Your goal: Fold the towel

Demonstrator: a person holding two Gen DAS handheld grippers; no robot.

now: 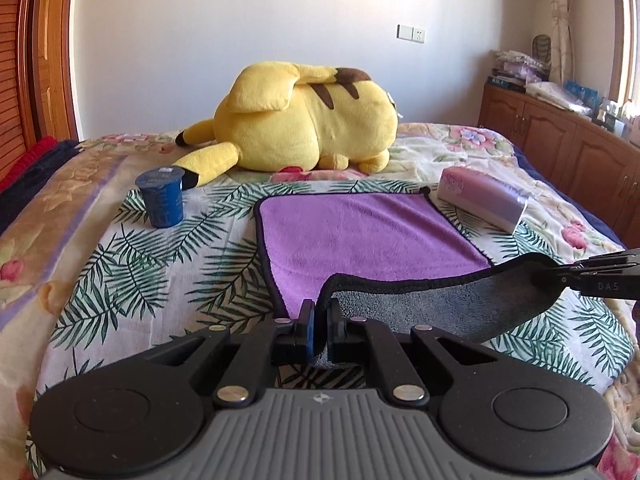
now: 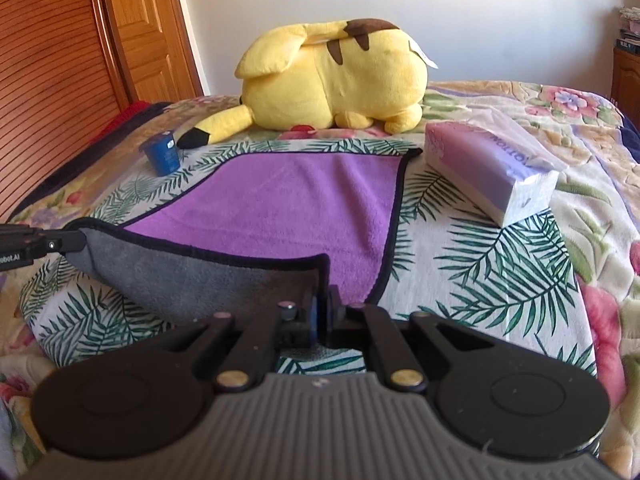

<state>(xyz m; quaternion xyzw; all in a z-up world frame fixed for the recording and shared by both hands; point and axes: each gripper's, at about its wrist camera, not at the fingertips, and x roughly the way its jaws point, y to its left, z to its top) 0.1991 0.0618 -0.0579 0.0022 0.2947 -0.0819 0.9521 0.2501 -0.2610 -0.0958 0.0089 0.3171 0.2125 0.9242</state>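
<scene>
I have both claws clamped on the near corners of the towel (image 1: 360,236), left claw (image 1: 320,312) and right claw (image 2: 323,300), lifting its near edge off the bed (image 1: 120,272) grey side up. The rest lies flat and purple, stretching away toward the far edge, so the fold goes straight forward. Only the right view shows the far right corner touching the box (image 2: 488,168).

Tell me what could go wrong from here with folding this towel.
1. Each tool, left tool and right tool, pinches only a near corner of the purple-and-grey towel; a corner may slip out.
2. Carried forward, the lifted edge could brush the lilac tissue pack touching the far corner.
3. The blue plastic cup stands close and could tip.
</scene>
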